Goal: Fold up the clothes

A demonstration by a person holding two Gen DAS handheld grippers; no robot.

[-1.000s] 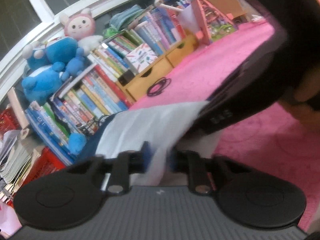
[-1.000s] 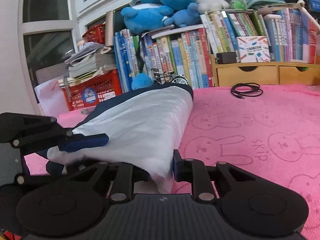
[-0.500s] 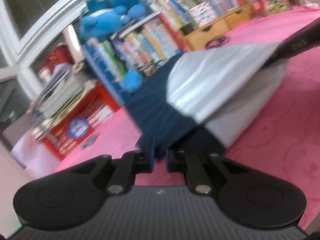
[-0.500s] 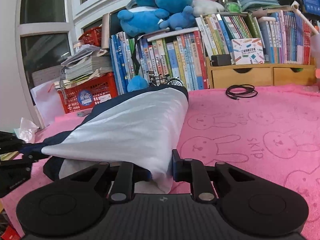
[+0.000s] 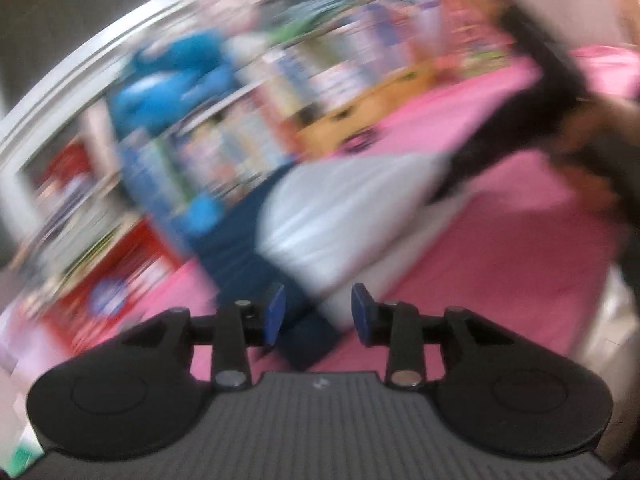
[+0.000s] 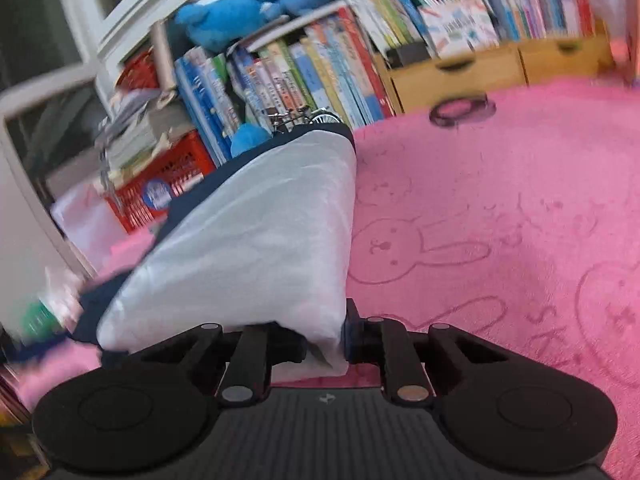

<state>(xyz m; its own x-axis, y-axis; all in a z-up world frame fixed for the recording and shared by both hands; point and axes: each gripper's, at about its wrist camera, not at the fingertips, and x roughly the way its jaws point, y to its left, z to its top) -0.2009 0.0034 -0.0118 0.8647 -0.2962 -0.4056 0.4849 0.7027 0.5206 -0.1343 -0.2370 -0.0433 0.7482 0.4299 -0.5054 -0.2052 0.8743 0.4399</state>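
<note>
Garment: a white-and-navy garment lies doubled on the pink rabbit-print blanket; a white layer is on top and a navy layer shows under it along the left edge.
Long axis: in the right wrist view it runs from the bottom centre of the frame up to the middle, toward the row of books.
Right gripper: the right gripper has its jaws closed on the near white corner of the garment; cloth fills the gap between them.
Left gripper: the left gripper has its jaws clearly apart, with nothing between them; the left wrist view is very blurred.
Garment from left jaws: the garment lies just ahead of the open jaws, from the lower centre up to the right; the navy part is nearest.
Nearer gripper: the right one, which is already on the cloth; the left is near but apart from it.
Hand: a person's hand shows at the right edge of the left wrist view, holding something dark; too blurred to say more.
Stage, as a judgement: one fold seems in place. The coming move depends on the held corner and the free navy edge.
Containers: a red basket at centre left holds a stack of papers; a wooden drawer unit stands at upper right, its contents hidden.
Loose item: a black coiled cable lies on the blanket in front of the drawers.
</note>
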